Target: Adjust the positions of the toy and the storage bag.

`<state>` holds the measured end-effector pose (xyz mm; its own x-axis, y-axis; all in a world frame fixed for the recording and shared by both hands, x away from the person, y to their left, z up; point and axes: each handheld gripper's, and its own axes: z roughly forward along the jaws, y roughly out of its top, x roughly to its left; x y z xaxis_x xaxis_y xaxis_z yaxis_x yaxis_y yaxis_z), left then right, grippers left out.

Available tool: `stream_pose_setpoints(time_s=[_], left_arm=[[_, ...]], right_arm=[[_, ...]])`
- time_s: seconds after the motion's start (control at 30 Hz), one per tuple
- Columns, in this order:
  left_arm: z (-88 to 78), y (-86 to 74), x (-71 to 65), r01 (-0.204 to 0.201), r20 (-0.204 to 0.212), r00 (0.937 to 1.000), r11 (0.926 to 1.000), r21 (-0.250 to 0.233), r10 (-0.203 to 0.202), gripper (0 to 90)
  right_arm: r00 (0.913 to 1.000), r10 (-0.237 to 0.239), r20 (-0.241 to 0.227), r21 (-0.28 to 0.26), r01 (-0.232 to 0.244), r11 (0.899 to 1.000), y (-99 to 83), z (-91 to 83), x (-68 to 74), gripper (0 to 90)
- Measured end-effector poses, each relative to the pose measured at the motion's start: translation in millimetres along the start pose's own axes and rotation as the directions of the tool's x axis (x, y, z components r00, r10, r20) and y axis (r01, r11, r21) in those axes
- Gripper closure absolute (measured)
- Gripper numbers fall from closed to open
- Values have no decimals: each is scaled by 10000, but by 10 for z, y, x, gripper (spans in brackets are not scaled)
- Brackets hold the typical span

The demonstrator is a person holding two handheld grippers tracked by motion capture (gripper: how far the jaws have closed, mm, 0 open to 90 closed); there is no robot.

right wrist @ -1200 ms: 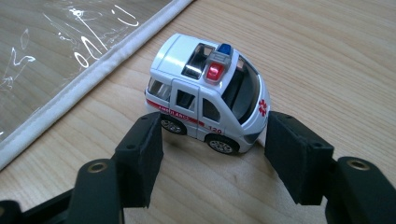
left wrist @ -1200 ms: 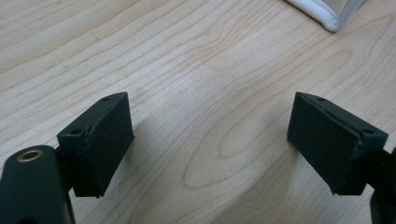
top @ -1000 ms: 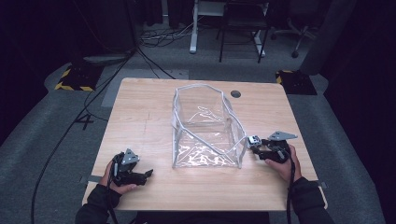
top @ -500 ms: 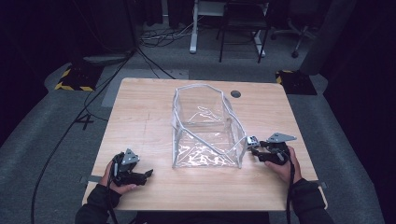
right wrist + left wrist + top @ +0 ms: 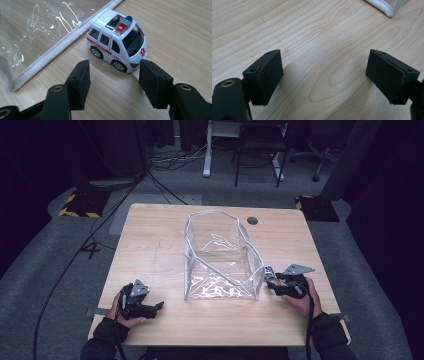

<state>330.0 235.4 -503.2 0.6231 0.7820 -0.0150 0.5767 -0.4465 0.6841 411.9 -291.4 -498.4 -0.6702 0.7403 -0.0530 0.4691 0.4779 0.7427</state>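
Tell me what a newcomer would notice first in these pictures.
A large clear plastic bag with white edging stands open mid-table. Beside its near right corner sits a small white toy ambulance, just ahead of the right gripper, whose jaws have been closing and stand apart. The left gripper rests open on bare wood.

On the table (image 5: pixel 150 245) the clear bag (image 5: pixel 220 265) stands at the centre, its open mouth up. The toy ambulance (image 5: pixel 117 41) stands on the table at the bag's 4 o'clock, just beside its bottom edge. The right gripper (image 5: pixel 277 285) lies at the ambulance's 3 o'clock, near it. The left gripper (image 5: pixel 152 307) rests at the bag's 8 o'clock, apart from it.
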Motion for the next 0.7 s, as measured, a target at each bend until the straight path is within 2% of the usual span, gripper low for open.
stream_pose_setpoints(time_s=[0.27,0.4,0.47,0.5,0.6,0.7], left_arm=[[0,0,0,0,2,10000,10000,5,0,144],[0,0,-1,5,4,10000,10000,6,-5,144],[0,0,-1,8,1,10000,10000,4,-8,144],[1,0,-2,16,3,10000,10000,-14,-16,144],[0,1,3,-24,10,10000,10000,9,24,144],[-1,2,4,-22,1,10000,10000,12,22,144]], right_arm=[[9993,-338,-177,-39,337,9994,11,2,74,451],[9993,-246,-284,-14,246,9997,14,-1,89,447],[9987,-370,-363,-18,369,9993,9,1,63,429],[9991,-281,-327,-4,281,9996,6,2,48,390],[9992,-267,-309,27,268,9996,5,3,19,368],[9996,-242,-137,-93,241,9997,-3,19,-21,315]])
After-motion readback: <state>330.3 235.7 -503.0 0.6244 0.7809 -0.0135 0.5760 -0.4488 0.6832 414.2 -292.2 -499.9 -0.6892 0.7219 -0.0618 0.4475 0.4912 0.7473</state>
